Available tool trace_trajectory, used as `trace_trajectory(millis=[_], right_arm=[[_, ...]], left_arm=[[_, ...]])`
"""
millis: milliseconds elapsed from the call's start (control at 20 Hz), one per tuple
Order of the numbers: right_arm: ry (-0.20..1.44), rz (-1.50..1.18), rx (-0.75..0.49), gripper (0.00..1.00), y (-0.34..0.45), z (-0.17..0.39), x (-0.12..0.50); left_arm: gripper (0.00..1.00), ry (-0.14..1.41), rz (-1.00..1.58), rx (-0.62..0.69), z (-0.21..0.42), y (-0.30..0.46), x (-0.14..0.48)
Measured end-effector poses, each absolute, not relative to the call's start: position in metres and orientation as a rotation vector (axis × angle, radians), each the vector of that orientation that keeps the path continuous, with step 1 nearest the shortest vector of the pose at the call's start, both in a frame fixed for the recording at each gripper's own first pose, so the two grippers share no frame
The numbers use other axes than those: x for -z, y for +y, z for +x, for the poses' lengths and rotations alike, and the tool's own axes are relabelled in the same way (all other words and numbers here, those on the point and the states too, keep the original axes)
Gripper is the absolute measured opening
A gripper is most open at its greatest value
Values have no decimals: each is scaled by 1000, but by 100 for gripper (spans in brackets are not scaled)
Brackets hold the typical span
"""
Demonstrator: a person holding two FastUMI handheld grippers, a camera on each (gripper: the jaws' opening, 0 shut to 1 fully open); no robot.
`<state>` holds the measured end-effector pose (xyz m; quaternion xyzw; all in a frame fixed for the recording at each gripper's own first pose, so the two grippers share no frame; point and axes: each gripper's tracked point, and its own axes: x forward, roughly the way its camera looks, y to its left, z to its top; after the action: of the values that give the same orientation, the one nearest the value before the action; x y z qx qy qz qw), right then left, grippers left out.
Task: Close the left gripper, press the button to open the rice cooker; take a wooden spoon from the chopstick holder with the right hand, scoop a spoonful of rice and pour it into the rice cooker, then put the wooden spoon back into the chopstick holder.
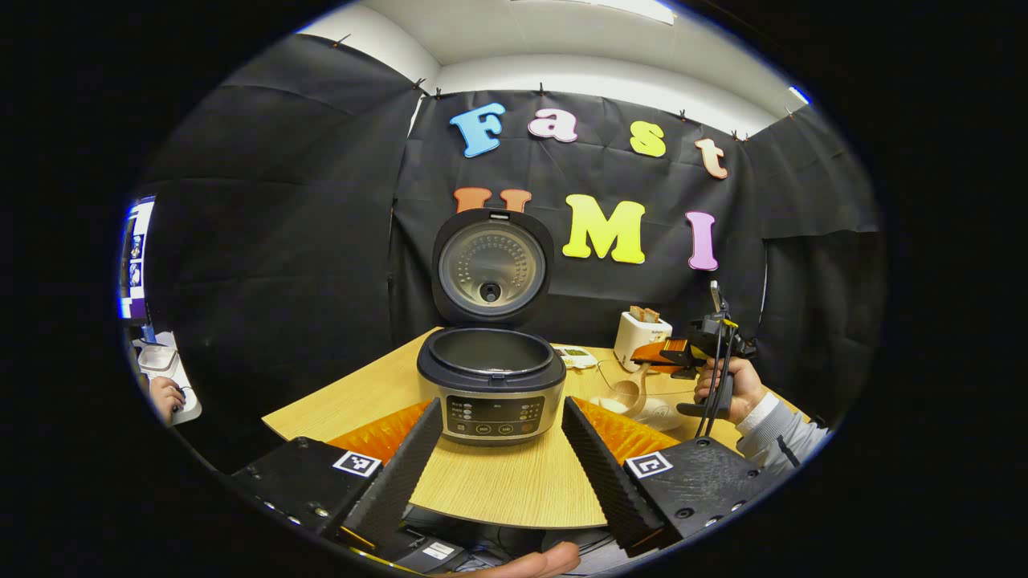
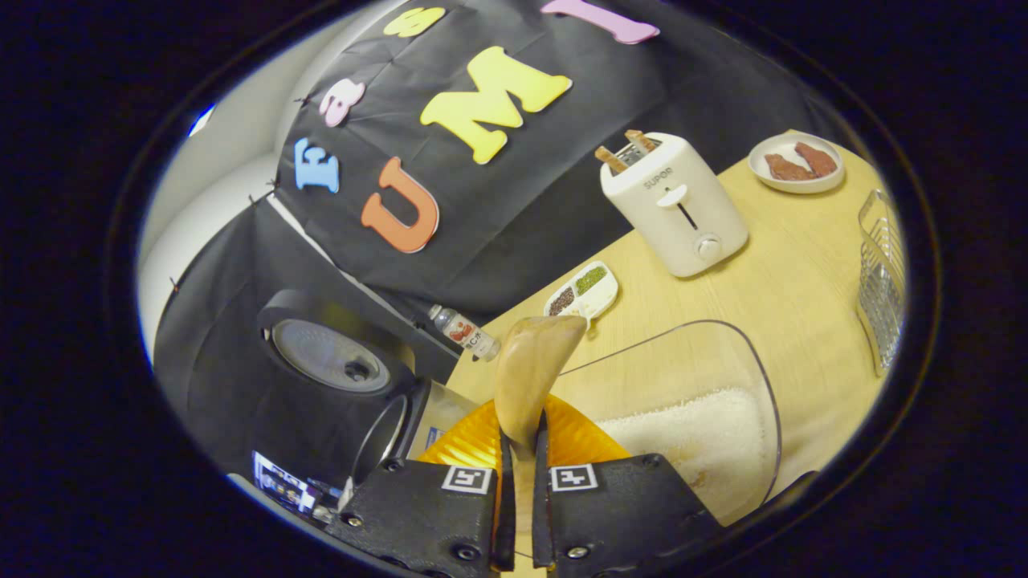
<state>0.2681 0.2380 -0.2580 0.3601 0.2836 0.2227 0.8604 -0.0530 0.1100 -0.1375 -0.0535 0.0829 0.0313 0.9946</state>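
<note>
The rice cooker (image 1: 490, 385) stands open in the middle of the table, its lid (image 1: 491, 269) upright behind the empty pot. My left gripper (image 1: 502, 408) is open just in front of it, one finger on each side of the control panel, touching nothing. To the right, a hand holds my right gripper (image 1: 691, 349) over the clear rice container (image 1: 650, 411). In the right gripper view, my right gripper (image 2: 520, 440) is shut on the handle of the wooden spoon (image 2: 532, 365), whose bowl points forward above the container's rim (image 2: 755, 361). White rice (image 2: 691, 437) lies inside. The cooker (image 2: 385, 433) is at the left.
A white toaster (image 2: 675, 205) with bread stands at the back. Near it are a plate of meat (image 2: 795, 164), a divided seasoning dish (image 2: 582, 293) and a small bottle (image 2: 466, 331). A wire holder (image 2: 879, 281) stands at the right edge. The table's front edge (image 1: 498, 518) is close.
</note>
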Motion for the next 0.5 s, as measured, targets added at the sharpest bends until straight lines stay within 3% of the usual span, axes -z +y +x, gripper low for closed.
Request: trace_trajectory(millis=[500], right_arm=[[488, 1109, -367, 13, 178, 267, 235]], left_arm=[[96, 158, -79, -49, -57, 97, 129]])
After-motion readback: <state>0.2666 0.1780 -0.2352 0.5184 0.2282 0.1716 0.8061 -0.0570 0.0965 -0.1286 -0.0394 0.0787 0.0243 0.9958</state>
